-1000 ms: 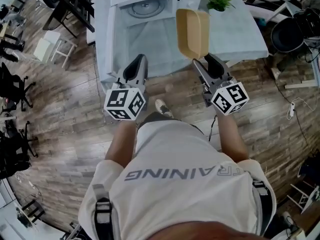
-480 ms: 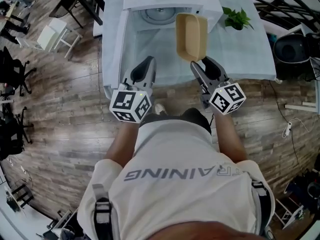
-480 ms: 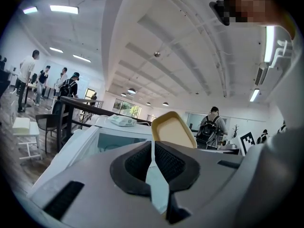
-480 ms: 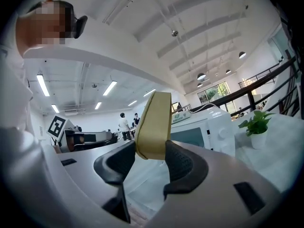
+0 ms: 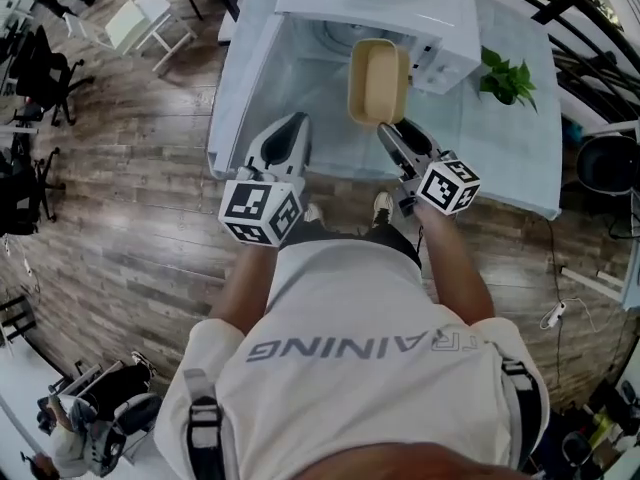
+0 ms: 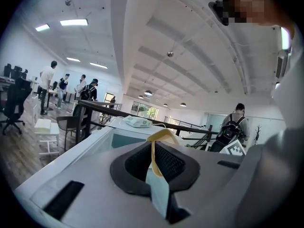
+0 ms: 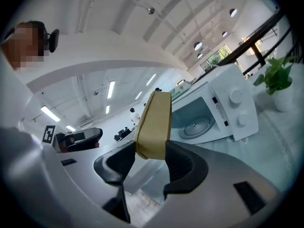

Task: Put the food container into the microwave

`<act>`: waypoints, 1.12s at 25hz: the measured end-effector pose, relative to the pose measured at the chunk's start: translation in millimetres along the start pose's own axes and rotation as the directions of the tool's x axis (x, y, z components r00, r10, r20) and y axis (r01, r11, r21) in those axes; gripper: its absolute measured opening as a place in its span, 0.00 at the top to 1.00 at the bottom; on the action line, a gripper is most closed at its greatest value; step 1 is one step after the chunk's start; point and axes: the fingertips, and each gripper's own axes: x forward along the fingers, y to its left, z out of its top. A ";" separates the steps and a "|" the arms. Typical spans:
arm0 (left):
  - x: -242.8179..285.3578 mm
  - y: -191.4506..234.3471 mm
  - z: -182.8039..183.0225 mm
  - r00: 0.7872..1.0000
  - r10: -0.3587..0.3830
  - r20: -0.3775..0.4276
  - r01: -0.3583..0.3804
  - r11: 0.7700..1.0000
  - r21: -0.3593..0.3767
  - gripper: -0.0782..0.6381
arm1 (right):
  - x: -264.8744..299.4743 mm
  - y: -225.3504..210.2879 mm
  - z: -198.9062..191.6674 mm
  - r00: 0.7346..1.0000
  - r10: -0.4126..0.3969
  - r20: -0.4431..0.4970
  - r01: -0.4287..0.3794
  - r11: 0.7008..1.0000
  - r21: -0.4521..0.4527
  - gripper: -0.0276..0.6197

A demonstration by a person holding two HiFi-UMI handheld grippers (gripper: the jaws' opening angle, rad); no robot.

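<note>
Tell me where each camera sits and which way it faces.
Head view: on the person's head, looking steeply down at the open microwave; shirt, arms, left gripper and right gripper show.
Left gripper view: rides the left gripper, looking along its shut jaws toward the microwave.
Right gripper view: rides the right gripper, facing the microwave cavity; jaws clamp the food container.
Shared: all show the food container.

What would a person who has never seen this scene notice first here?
First, the tan food container, gripped at its near end by the right claw and held just before the open microwave. Then the microwave's round turntable showing inside, and the green potted plant standing on the table to the microwave's right.
</note>
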 end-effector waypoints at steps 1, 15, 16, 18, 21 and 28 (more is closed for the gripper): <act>1.6 -1.7 -0.3 1.000 0.019 0.000 -0.019 1.000 -0.001 0.82 | 4.5 -8.7 -2.9 1.000 0.015 -0.020 -0.015 0.999 0.034 0.63; 3.4 0.6 -10.5 0.979 0.200 -0.030 -0.200 0.980 -0.005 0.82 | 88.2 -76.9 -24.8 0.990 0.064 -0.128 -0.029 0.965 0.260 0.63; 2.9 1.1 -12.3 0.978 0.207 -0.035 -0.207 0.978 0.001 0.82 | 94.7 -79.1 -24.1 0.990 0.060 -0.131 -0.023 0.965 0.262 0.63; 1.4 2.1 -16.2 0.974 0.220 -0.047 -0.220 0.975 0.011 0.82 | 108.2 -81.5 -22.2 0.990 0.056 -0.127 -0.019 0.961 0.275 0.63; -2.2 4.9 -20.5 0.971 0.232 -0.058 -0.233 0.973 0.002 0.82 | 128.2 -84.4 -20.7 0.993 0.044 -0.110 -0.011 0.958 0.288 0.63; -1.4 13.2 -24.4 0.967 0.245 -0.072 -0.246 0.969 -0.007 0.82 | 171.9 -106.8 -9.0 0.999 -0.036 -0.037 0.046 0.943 0.329 0.63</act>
